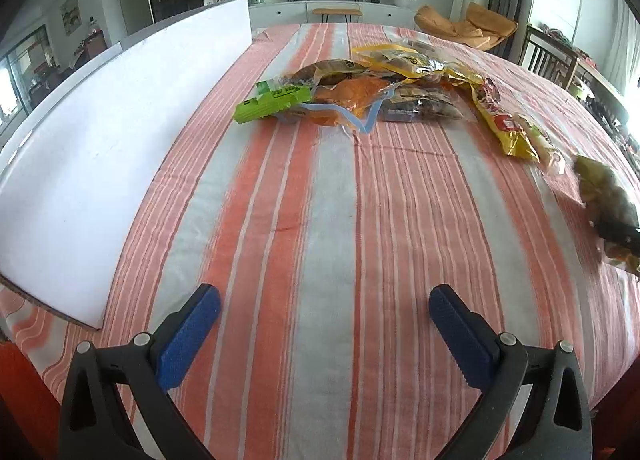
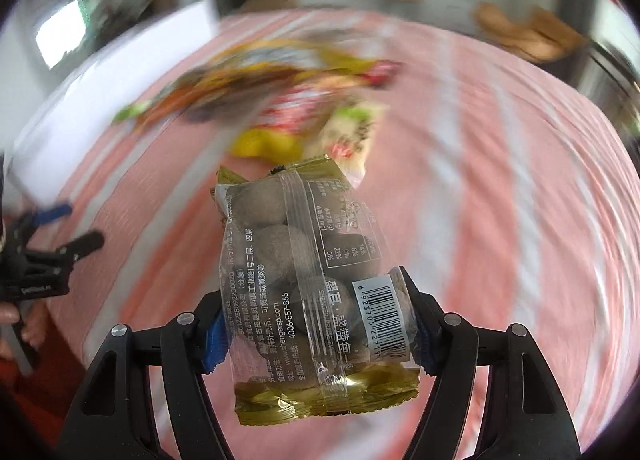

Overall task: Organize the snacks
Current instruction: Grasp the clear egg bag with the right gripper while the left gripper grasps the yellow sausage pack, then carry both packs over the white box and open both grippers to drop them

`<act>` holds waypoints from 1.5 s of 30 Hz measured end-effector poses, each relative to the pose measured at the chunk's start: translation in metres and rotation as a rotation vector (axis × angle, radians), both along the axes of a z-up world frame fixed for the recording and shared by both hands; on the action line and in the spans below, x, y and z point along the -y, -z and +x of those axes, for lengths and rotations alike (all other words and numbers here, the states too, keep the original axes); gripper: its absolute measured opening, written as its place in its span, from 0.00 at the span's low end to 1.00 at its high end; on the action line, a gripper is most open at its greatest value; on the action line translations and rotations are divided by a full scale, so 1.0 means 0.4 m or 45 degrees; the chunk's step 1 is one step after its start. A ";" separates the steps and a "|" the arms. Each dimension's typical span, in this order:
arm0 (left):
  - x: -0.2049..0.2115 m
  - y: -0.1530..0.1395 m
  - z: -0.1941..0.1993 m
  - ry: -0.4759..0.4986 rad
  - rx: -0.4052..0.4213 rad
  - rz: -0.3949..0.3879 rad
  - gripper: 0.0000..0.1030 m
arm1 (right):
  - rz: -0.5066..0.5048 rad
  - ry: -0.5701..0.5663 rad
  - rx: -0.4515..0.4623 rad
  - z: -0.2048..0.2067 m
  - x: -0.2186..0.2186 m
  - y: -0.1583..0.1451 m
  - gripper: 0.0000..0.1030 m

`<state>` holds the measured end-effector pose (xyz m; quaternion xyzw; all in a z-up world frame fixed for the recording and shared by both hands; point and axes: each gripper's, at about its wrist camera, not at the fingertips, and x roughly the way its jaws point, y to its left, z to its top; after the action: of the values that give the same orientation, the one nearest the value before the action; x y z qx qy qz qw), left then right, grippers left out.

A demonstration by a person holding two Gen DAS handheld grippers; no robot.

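Gripping a Crinkly Snack Pack Above the Striped Table

Pinching a clear, gold-edged packet [image 2: 316, 292] of round brown pieces, the right gripper [image 2: 320, 328] presses its pads on both sides, holding it above the striped cloth [image 1: 320, 220]. Light, soft and likely slippery, it seems best held across its middle. The left gripper [image 1: 324, 320] hangs spread wide, holding nothing. Farther off lies the snack pile [image 1: 380, 88].

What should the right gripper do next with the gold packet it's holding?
Probably carry it clear of the snack pile and set it on the bare striped tablecloth. The right gripper already clamps the gold snack packet between its fingers; the left gripper is open and holds nothing.
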<state>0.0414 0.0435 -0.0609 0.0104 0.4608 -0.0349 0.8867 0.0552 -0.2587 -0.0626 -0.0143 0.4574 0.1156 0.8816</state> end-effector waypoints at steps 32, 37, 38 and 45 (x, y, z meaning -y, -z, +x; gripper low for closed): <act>0.283 -0.058 0.134 0.341 -0.242 -0.051 0.68 | 0.088 0.251 0.043 -0.056 0.175 0.013 0.79; 0.297 -0.054 0.143 0.347 -0.113 0.098 0.88 | -0.013 0.244 -0.025 -0.033 0.146 -0.006 0.81; 0.308 -0.048 0.150 0.366 -0.118 0.112 0.88 | -0.045 0.236 -0.017 -0.031 0.141 -0.017 0.81; 0.328 -0.035 0.160 0.478 -0.143 0.045 0.45 | -0.139 0.129 -0.156 0.025 0.113 -0.031 0.83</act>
<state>0.1054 -0.0879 -0.0470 0.1098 0.5000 -0.1922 0.8373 0.0653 -0.3038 -0.0501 -0.0321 0.5164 0.0464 0.8545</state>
